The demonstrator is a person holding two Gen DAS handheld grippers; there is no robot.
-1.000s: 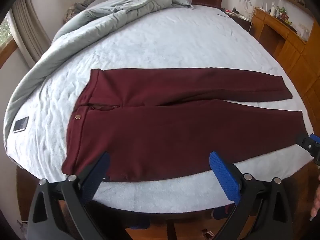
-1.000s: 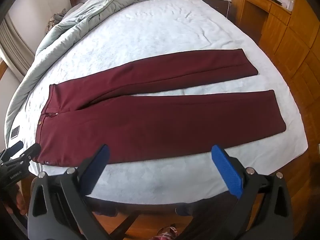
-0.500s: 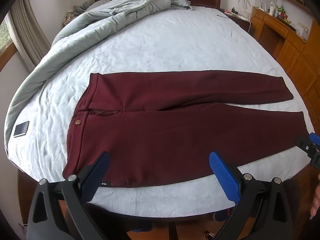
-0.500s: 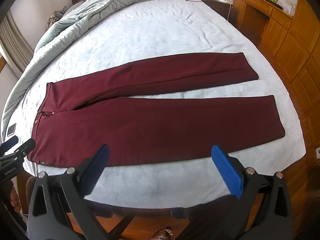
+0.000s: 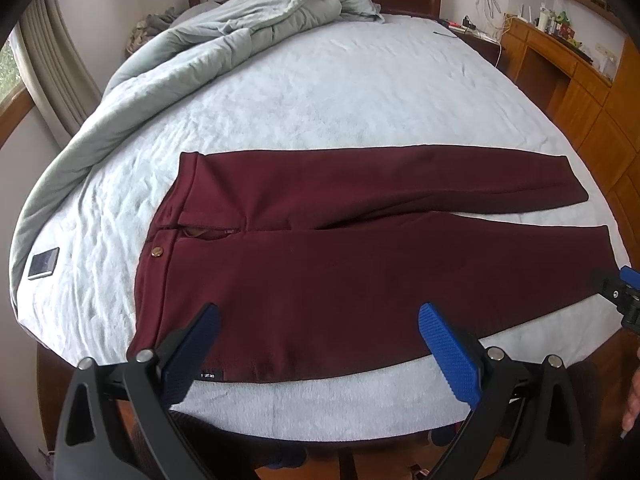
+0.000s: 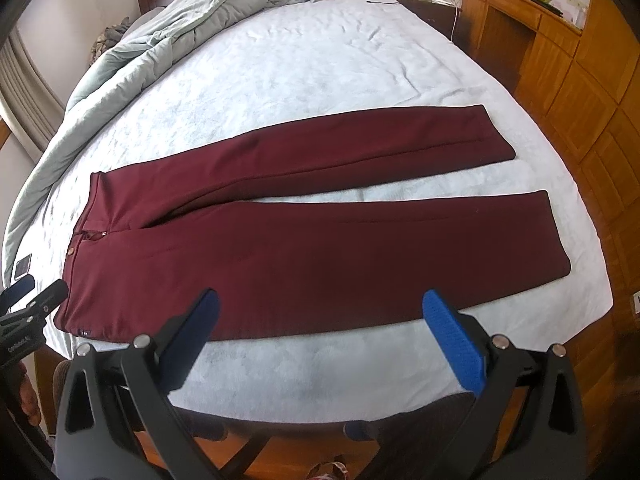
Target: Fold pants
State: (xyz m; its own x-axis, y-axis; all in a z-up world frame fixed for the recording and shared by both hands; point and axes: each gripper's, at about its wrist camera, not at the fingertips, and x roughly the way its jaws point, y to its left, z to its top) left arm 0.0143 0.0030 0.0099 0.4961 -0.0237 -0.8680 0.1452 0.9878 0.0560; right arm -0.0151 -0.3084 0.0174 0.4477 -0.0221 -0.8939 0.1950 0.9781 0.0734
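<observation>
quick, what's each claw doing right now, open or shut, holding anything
Left claw: open, holding nothing, above the near edge of the pants.
Right claw: open, holding nothing, also over the pants' near edge.

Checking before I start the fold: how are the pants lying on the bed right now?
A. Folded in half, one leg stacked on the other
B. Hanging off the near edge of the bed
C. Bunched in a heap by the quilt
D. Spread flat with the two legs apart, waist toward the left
D: the pants lie flat on the bed, with bare sheet showing between the two legs and the waistband button at the left end.
</observation>
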